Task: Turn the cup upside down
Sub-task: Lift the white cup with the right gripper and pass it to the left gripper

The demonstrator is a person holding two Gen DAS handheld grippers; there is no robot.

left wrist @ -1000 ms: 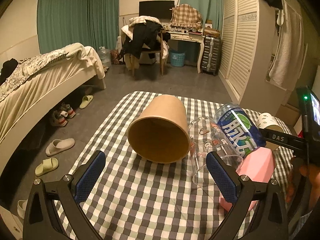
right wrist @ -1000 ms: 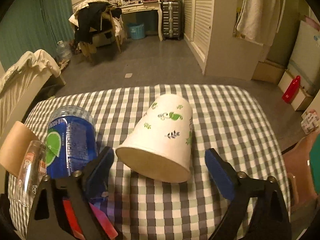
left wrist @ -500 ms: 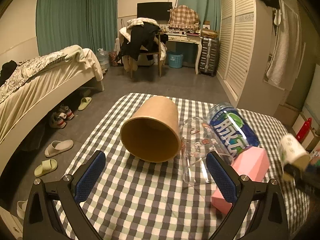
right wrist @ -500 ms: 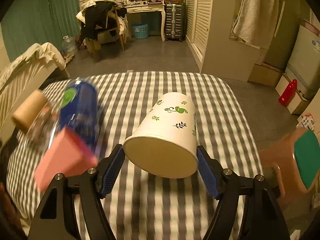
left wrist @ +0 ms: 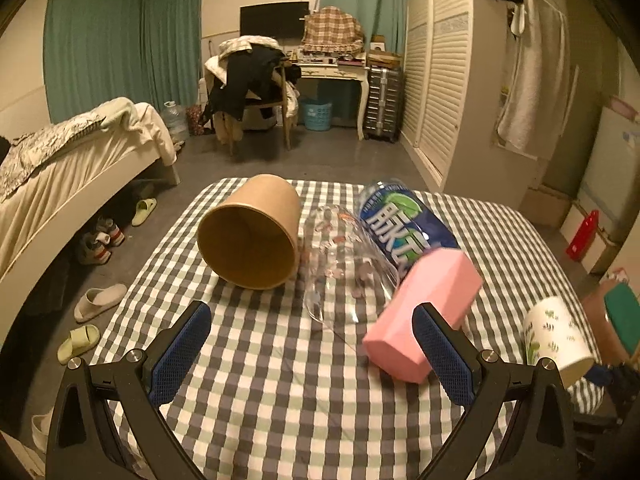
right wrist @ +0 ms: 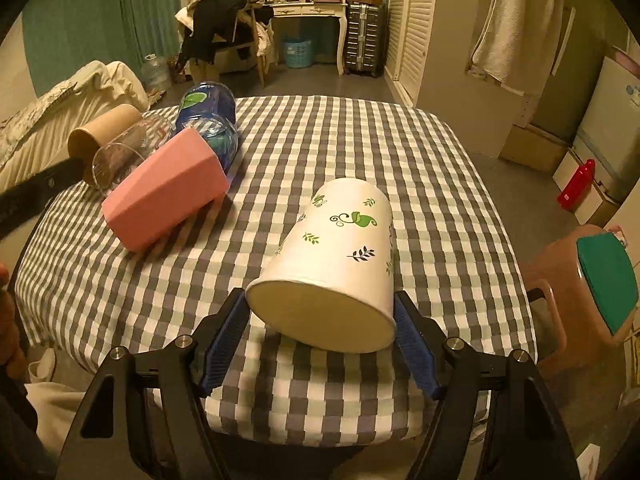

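A: At the desk's point(right wrist: 460, 184) near edge the right tongs point(right wrist: 322, 342) clamp the white leaf-print cup point(right wrist: 340, 264) by its rim, on its side, prob. lifted.

B: Paper rim could buckle & slip. Left tongs point(left wrist: 312, 354) gape, empty; checked cloth, dim bedroom w/ bed point(left wrist: 76, 160).

Teal curtains point(left wrist: 120, 40), bed point(left wrist: 60, 168), louvred wardrobe point(left wrist: 436, 72), dim.

Four cups point(right wrist: 336, 264), one bottle point(right wrist: 208, 112)
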